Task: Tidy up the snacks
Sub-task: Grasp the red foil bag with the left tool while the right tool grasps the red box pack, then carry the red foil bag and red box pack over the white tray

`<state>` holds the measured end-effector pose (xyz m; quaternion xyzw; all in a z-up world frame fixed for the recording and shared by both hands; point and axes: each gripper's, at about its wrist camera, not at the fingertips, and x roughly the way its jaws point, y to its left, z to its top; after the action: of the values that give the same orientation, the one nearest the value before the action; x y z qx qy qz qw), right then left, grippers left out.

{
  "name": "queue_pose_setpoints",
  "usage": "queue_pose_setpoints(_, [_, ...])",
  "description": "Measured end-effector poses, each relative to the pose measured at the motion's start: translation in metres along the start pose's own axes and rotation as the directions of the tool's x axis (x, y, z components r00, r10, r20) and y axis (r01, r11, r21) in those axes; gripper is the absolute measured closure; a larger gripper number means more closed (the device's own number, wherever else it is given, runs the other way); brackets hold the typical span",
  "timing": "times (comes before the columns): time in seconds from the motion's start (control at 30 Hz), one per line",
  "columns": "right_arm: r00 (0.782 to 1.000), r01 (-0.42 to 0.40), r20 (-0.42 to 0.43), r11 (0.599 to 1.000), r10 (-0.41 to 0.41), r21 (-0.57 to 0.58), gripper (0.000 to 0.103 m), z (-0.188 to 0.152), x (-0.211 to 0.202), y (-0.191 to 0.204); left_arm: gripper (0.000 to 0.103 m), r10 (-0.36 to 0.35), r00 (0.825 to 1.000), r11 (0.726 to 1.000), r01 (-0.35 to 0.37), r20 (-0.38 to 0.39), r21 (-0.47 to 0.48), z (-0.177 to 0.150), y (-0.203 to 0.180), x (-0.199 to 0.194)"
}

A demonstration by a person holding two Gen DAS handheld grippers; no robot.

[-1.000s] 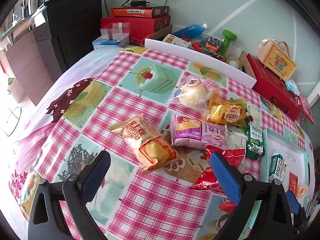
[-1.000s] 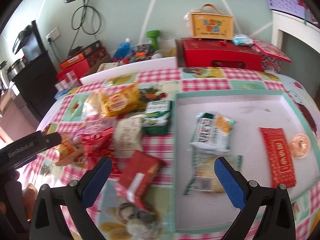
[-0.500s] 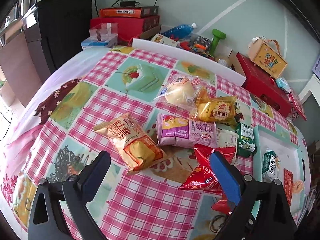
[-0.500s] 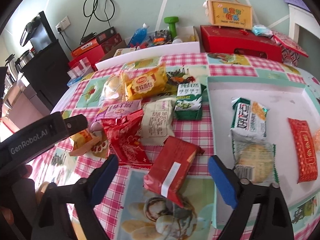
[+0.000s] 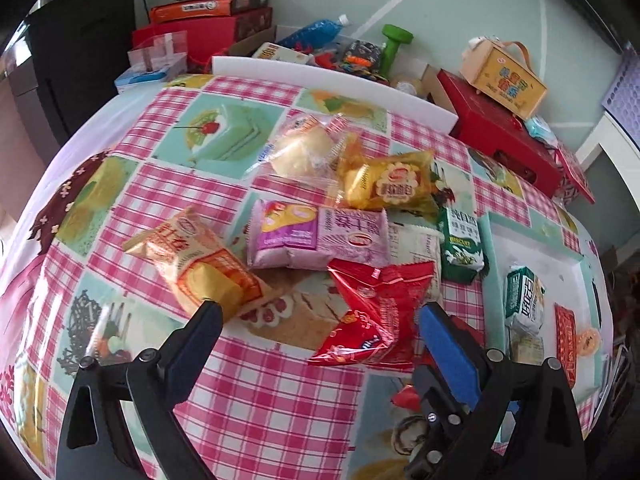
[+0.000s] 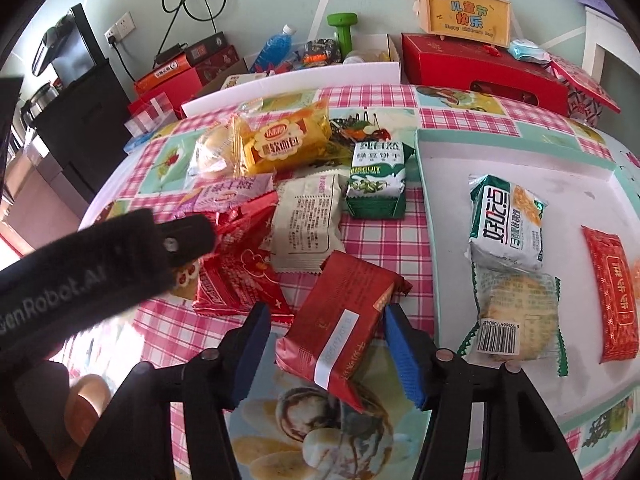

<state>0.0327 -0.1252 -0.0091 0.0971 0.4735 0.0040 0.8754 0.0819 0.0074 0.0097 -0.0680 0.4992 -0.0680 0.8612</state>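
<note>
In the right wrist view a dark red packet (image 6: pixel 340 320) lies on the checked tablecloth between the fingers of my right gripper (image 6: pixel 326 316). Its jaws are closing: the right pad (image 6: pixel 400 344) is at the packet's edge and a small gap shows on the left side. My left gripper (image 5: pixel 320 320) is open low over the table. A crinkly red packet (image 5: pixel 372 312) lies just inside its right finger and an orange packet (image 5: pixel 200 268) sits at its left fingertip. The left gripper's black body (image 6: pixel 100 264) crosses the left of the right wrist view.
The white tray (image 6: pixel 520 160) on the right holds a green-white packet (image 6: pixel 508 220), a clear-wrapped biscuit (image 6: pixel 516 312) and a red packet (image 6: pixel 612 296). Yellow (image 6: pixel 288 144), purple, cream and green (image 6: pixel 376 184) snacks are piled mid-table. Red boxes (image 6: pixel 480 68) and a black cabinet stand beyond the table.
The right jaws have narrowed around the dark red packet, and the gripper has come lower over it. The left gripper has shifted right and down towards the crinkly red packet.
</note>
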Motion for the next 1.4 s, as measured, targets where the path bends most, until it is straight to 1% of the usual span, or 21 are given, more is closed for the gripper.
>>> queue_pose_setpoints(0.07, [1.000, 0.011, -0.013, 1.000, -0.011, -0.005, 0.042, -0.001, 0.004, 0.000, 0.012, -0.007, 1.000, 1.000, 0.007, -0.009, 0.014, -0.001, -0.005, 0.005])
queue_pose_setpoints(0.1, [1.000, 0.018, -0.018, 1.000, -0.018, -0.009, 0.043, -0.001, 0.005, 0.000, 0.019, -0.009, 1.000, 1.000, 0.010, -0.014, 0.019, 0.000, -0.008, 0.007])
queue_pose_setpoints(0.17, [1.000, 0.022, -0.021, 1.000, -0.023, -0.015, 0.045, -0.002, 0.006, 0.000, 0.026, -0.028, 0.999, 0.999, 0.029, -0.028, 0.020, -0.001, -0.011, 0.012])
queue_pose_setpoints(0.2, [1.000, 0.023, -0.020, 1.000, -0.024, -0.017, 0.045, -0.002, 0.006, 0.000, 0.031, -0.031, 0.999, 0.999, 0.032, -0.034, 0.023, -0.001, -0.012, 0.015])
queue_pose_setpoints(0.23, [1.000, 0.024, -0.020, 1.000, -0.024, -0.018, 0.045, -0.002, 0.006, -0.001, 0.034, -0.027, 0.999, 0.999, 0.028, -0.038, 0.028, -0.001, -0.013, 0.017])
queue_pose_setpoints(0.3, [0.999, 0.029, -0.018, 0.999, -0.029, -0.020, 0.047, -0.002, 0.006, -0.001, 0.046, -0.018, 0.998, 0.999, 0.020, -0.054, 0.038, -0.003, -0.015, 0.022])
queue_pose_setpoints(0.33, [0.999, 0.033, -0.017, 0.999, -0.033, -0.021, 0.048, -0.002, 0.006, -0.001, 0.049, -0.028, 0.998, 0.999, 0.030, -0.057, 0.034, -0.003, -0.014, 0.024])
queue_pose_setpoints(0.4, [0.999, 0.042, -0.015, 0.999, -0.042, -0.023, 0.051, -0.001, 0.005, -0.002, 0.063, -0.047, 0.997, 0.998, 0.049, -0.061, 0.027, -0.003, -0.013, 0.023])
queue_pose_setpoints(0.53, [0.999, 0.053, -0.012, 0.998, -0.053, -0.037, 0.052, -0.001, 0.006, -0.001, 0.065, -0.031, 0.998, 0.999, 0.033, -0.060, 0.041, -0.005, -0.011, 0.018])
queue_pose_setpoints(0.77, [0.997, 0.079, -0.017, 0.994, -0.081, -0.081, 0.053, -0.002, 0.013, 0.006, 0.066, -0.041, 0.996, 0.999, 0.043, -0.082, 0.020, -0.007, -0.005, 0.023])
queue_pose_setpoints(0.93, [0.994, 0.107, -0.017, 0.988, -0.110, -0.111, 0.057, -0.004, 0.016, 0.009, 0.066, -0.037, 0.996, 0.999, 0.038, -0.081, 0.017, -0.007, -0.006, 0.024])
queue_pose_setpoints(1.07, [0.994, 0.102, -0.013, 0.990, -0.104, -0.099, 0.061, -0.003, 0.015, 0.007, 0.066, -0.041, 0.996, 0.999, 0.042, -0.080, 0.006, -0.006, -0.005, 0.025])
queue_pose_setpoints(1.23, [0.996, 0.088, -0.007, 0.992, -0.089, -0.086, 0.061, -0.003, 0.011, 0.004, 0.068, -0.042, 0.996, 0.999, 0.042, -0.074, -0.004, -0.006, -0.003, 0.022])
queue_pose_setpoints(1.4, [0.997, 0.076, 0.025, 0.994, -0.074, -0.079, 0.061, -0.001, 0.002, 0.004, 0.069, -0.034, 0.998, 0.999, 0.034, -0.055, -0.001, -0.005, -0.004, 0.016])
